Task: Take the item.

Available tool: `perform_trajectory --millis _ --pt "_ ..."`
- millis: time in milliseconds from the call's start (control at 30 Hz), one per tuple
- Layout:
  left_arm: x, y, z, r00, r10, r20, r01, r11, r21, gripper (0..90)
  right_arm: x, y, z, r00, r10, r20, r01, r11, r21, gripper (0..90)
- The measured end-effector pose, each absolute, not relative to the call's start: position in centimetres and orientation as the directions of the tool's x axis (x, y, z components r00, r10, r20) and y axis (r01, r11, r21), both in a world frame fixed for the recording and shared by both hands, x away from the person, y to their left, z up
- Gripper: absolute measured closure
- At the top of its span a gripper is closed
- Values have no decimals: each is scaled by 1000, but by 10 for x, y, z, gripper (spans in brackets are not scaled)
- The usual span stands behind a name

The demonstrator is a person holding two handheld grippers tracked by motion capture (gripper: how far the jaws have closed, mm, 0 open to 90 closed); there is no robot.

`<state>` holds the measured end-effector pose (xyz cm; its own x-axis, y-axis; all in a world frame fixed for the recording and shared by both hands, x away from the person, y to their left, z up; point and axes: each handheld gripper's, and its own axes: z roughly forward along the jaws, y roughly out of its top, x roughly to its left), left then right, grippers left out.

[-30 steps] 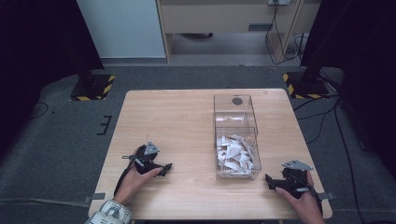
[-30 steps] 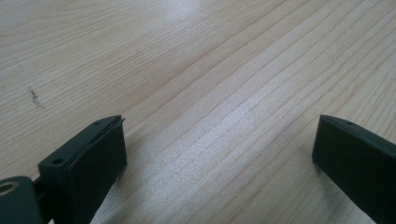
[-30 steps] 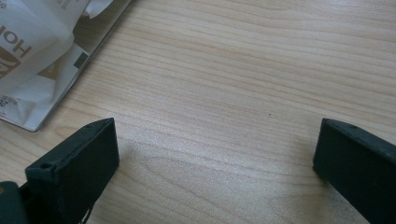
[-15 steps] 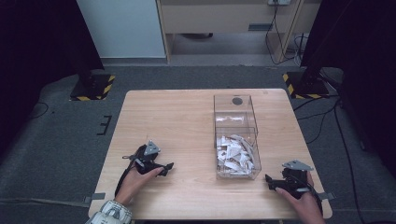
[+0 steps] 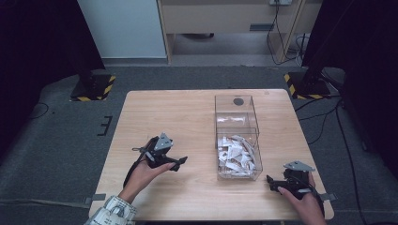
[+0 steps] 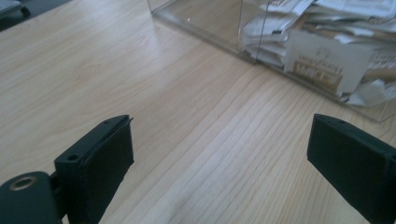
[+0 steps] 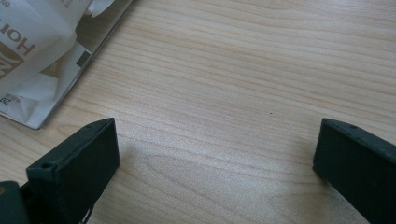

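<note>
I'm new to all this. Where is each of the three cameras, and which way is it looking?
High view: above the person's side, looking forward and down on the wooden table; forearms, left gripper and right gripper show.
Left gripper view: on the left gripper, facing the clear box; black jaws wide apart.
Right gripper view: on the right gripper, low over the table; jaws apart.
Shared: all three show the box's paper packets.

Lab recording station, not a home.

Bare wooden table [image 5: 187, 117] on grey carpet [image 5: 56, 154]; two stand bases with yellow-black hazard tape [image 5: 91, 89] flank it, dark curtains [image 5: 42, 51] at both sides, loose cables [image 5: 281, 33] by a plain cabinet [image 5: 225, 16] behind.
</note>
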<state>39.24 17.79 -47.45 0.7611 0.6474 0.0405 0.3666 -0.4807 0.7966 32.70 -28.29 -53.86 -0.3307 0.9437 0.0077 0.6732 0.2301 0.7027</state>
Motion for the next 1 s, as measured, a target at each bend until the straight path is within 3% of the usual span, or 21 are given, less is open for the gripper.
perform_trajectory --millis 400,1000 --pt "401 133 -447 817 572 78 280 -510 814 76 328 -283 -539 -331 944 6 672 232 703 7" --pt "394 103 -425 842 535 70 256 -510 821 87 328 -283 -539 -327 945 3 673 230 703 5"
